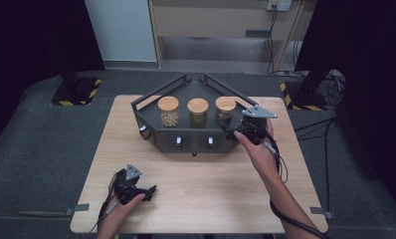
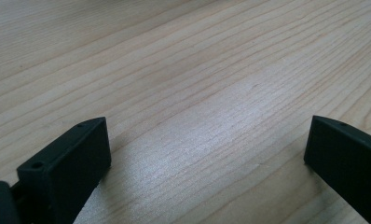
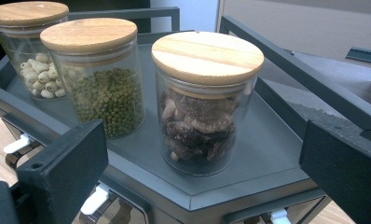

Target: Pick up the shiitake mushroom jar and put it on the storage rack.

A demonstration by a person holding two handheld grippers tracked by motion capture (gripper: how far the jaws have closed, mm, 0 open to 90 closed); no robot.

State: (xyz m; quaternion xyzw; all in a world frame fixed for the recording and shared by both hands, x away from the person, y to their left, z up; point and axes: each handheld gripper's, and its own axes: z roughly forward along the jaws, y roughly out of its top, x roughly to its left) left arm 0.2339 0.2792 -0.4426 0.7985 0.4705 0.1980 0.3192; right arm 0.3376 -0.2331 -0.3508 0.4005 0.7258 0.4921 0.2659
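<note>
Right gripper (image 3: 197, 163) comes in with jaws spread wide, lined up on the jar of dark dried pieces (image 3: 203, 100) at frame centre, rightmost of three on the grey tray (image 3: 267, 140). Risk: a jaw clips the neighbouring green-bean jar (image 3: 99, 74) or the tray rail. Left gripper (image 1: 136, 189) rests open, lower left on the table (image 1: 211, 199).

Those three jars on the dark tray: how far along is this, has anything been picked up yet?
Nothing looks moved: all three jars stand lidded on the tray. In hand: the right gripper, jaws open, faces the jar of dark brown pieces without touching it. Left: closing on it. The left gripper sits open over bare table.
</note>
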